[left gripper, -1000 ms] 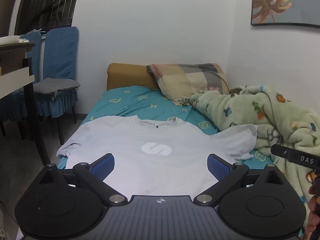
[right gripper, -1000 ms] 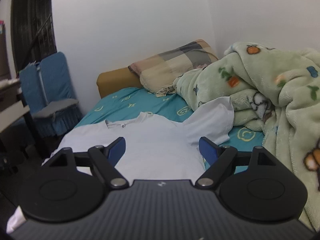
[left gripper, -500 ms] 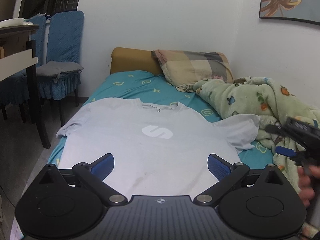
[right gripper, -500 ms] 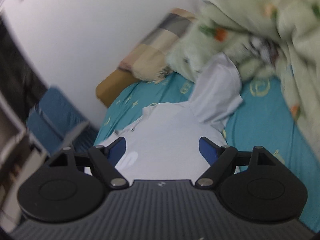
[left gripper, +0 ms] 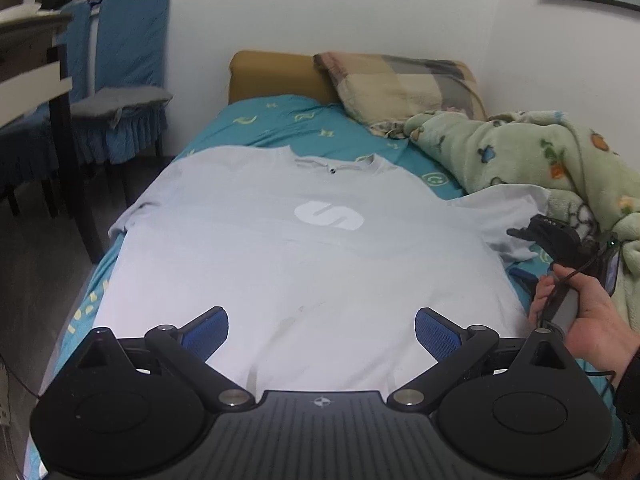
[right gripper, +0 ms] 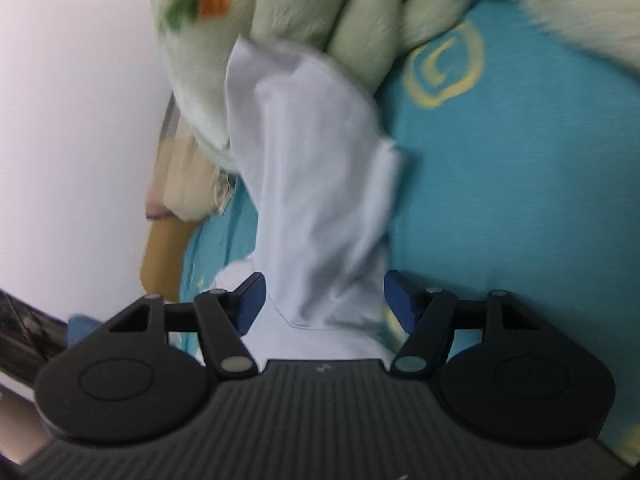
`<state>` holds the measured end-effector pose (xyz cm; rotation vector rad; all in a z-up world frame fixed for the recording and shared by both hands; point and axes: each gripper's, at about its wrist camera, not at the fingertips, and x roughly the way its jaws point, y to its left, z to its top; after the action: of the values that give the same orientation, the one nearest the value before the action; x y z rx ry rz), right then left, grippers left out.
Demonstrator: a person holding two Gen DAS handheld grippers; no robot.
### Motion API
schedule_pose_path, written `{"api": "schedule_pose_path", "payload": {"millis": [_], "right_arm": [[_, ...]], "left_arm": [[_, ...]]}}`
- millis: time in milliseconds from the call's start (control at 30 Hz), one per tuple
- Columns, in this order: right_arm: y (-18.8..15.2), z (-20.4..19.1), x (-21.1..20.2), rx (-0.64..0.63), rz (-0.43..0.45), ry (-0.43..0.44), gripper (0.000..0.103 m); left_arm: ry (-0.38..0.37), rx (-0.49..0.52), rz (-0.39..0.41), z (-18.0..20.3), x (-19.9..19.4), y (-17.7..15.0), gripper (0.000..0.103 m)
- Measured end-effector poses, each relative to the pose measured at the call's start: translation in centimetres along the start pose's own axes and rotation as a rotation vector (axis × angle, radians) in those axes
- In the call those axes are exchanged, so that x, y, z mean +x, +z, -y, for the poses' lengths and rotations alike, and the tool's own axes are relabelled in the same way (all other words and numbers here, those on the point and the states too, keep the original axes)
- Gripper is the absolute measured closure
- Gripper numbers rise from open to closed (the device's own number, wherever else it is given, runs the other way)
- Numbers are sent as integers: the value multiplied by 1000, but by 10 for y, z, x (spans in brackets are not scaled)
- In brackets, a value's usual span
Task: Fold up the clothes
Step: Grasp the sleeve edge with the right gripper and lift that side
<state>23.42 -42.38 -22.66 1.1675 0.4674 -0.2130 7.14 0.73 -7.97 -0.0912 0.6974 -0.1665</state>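
White T-shirt [left gripper: 304, 264] lay flat lengthwise on my bed [left gripper: 304, 124], collar toward the pillow [left gripper: 404, 84].
Left gripper [left gripper: 322, 334] gaped empty; right gripper [right gripper: 324, 300] was closing around its sleeve [right gripper: 316, 176].

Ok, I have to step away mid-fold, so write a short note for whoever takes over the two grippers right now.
Left gripper: open, empty, above the T-shirt near its hem.
Right gripper: jaws closing around the right sleeve, pads not yet pressing.
T-shirt lies flat, face up, on the teal bed sheet; the sleeve's end rests against the green blanket.
Done: shirt spread out.
Left: every fold; probably start by bringing that sleeve inward.
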Motion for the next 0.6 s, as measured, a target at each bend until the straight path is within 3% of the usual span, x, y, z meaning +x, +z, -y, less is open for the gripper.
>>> {"api": "schedule_pose_path", "payload": {"millis": [100,167,267,333,400,433,533,600], "right_arm": [[-7,-13,10,-51,101,-57,36],[-14,-19,2,-94,240,-95,35],[-14,-17,-10,-144,409,-112,30],[-4,-16,-13,-209,483,-171,22],[13,-13,-11,-237,508,-170,17],[24,-11,-6,-257,480,-147,17],[53,-10,12,-333,374,-77,18],[64,-16,29,-395,251,-54,18]], "left_arm": [[3,-31,-18,-9,16,2,2],[6,-44,-37,-14,28,3,2],[1,-65,-68,-19,44,4,2],[-5,-76,-79,-21,52,5,2],[-18,-81,-76,-21,55,7,2],[-25,-84,-74,-21,56,8,2],[-47,-95,-73,-22,59,10,2],[-53,-107,-70,-23,60,10,2]]}}
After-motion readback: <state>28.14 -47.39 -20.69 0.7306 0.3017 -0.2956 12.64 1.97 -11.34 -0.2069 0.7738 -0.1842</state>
